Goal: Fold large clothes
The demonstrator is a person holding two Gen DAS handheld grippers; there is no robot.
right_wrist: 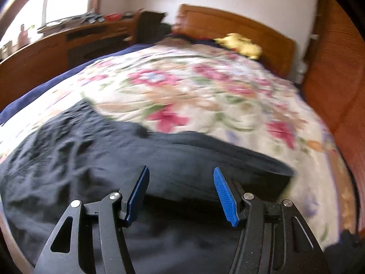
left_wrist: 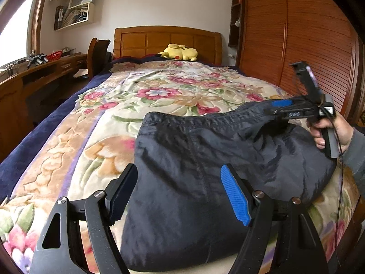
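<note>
A dark navy garment (left_wrist: 205, 141) lies folded on the floral blanket (left_wrist: 148, 91) at the near end of the bed. Its gathered waistband runs along the far edge. My left gripper (left_wrist: 179, 167) hovers open over the garment's near left part, with nothing between its blue pads. A hand (left_wrist: 328, 132) holds my right gripper (left_wrist: 277, 108) at the waistband's far right corner. In the blurred right wrist view the right gripper (right_wrist: 180, 169) stands open above the garment (right_wrist: 79, 141), its pads apart and pressing on nothing.
A yellow plush toy (left_wrist: 180, 52) rests by the wooden headboard (left_wrist: 166, 41). A wooden desk (left_wrist: 45, 68) with small items runs along the left wall, with a chair (left_wrist: 97, 52) at its end. A slatted wooden wardrobe (left_wrist: 308, 45) stands close on the right.
</note>
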